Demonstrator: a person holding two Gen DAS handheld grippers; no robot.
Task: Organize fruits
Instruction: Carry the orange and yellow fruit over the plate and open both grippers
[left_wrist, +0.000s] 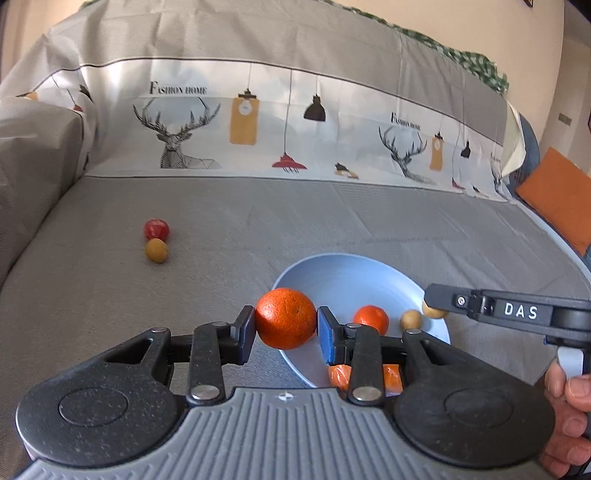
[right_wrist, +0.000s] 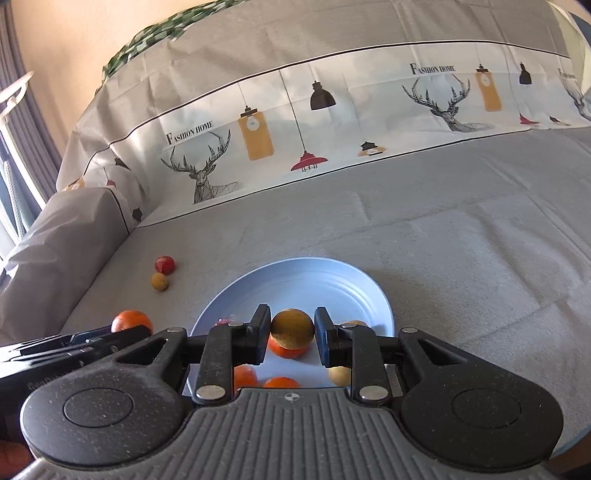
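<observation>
plate (right_wrist: 332, 280): oranges, brown fruits | left tongs (left_wrist: 286, 319): clamp orange (left_wrist: 285, 317) | right tongs (right_wrist: 291, 328): grip brown fruit (right_wrist: 292, 328)

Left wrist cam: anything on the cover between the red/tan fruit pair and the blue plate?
Nothing. In the left wrist view, only bare grey cover separates the red fruit and tan fruit from the blue plate.

Home living room, sofa (left_wrist: 295, 229) under grey deer-print cover (left_wrist: 258, 122), orange cushion (left_wrist: 557, 192), curtain (right_wrist: 22, 122) beside it
</observation>
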